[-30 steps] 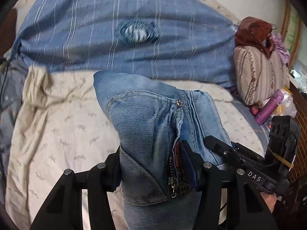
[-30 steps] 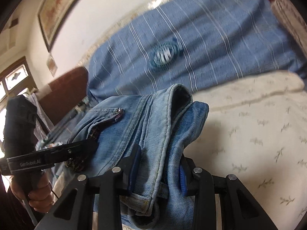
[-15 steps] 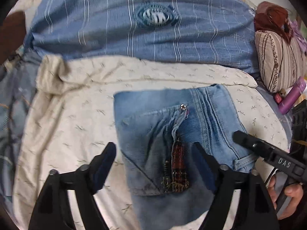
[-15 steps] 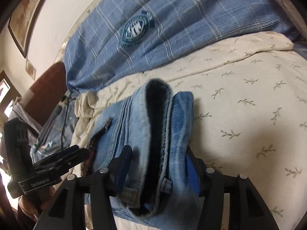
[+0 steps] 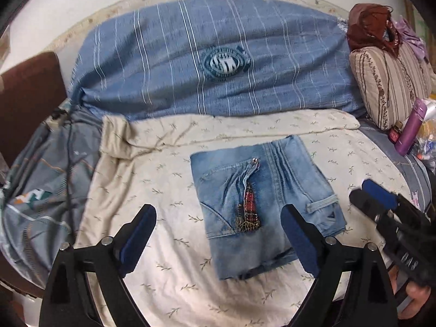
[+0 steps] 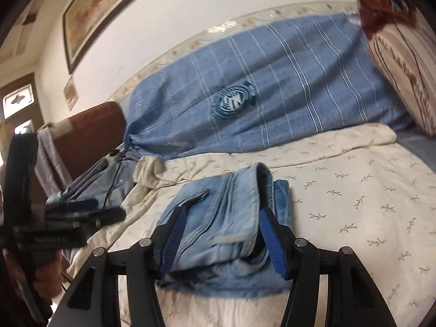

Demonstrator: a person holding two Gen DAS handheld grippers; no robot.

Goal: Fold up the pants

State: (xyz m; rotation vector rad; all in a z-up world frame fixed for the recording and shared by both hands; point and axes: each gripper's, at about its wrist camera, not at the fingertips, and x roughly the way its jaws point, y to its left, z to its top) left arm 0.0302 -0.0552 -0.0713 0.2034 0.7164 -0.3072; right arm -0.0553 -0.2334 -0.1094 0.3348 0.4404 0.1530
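Note:
The folded light-blue jeans (image 5: 261, 204) lie flat on the cream leaf-print sheet (image 5: 152, 190), pocket and zipper side up, with a red plaid lining showing. My left gripper (image 5: 219, 235) hovers above and short of them; its jaws are opening wide and the pads touch nothing. In the right wrist view the jeans (image 6: 226, 223) rest on the sheet (image 6: 354, 204) just beyond my right gripper (image 6: 223, 242), which is open, its blue pads clear of the cloth. The right gripper (image 5: 368, 194) shows off the jeans' right edge, and the left gripper (image 6: 103, 208) shows at the left.
A blue striped blanket (image 5: 218, 62) with a round badge lies along the wall behind. A striped cushion (image 5: 389, 81) and a purple bottle (image 5: 411, 128) sit at the right. At the left are a grey patterned quilt (image 5: 35, 185), a black cable (image 5: 69, 163) and a brown headboard (image 5: 27, 95).
Both grippers opened and let go of the jeans, then drew back and up. The jeans, held up a second ago, now lie folded on the sheet.

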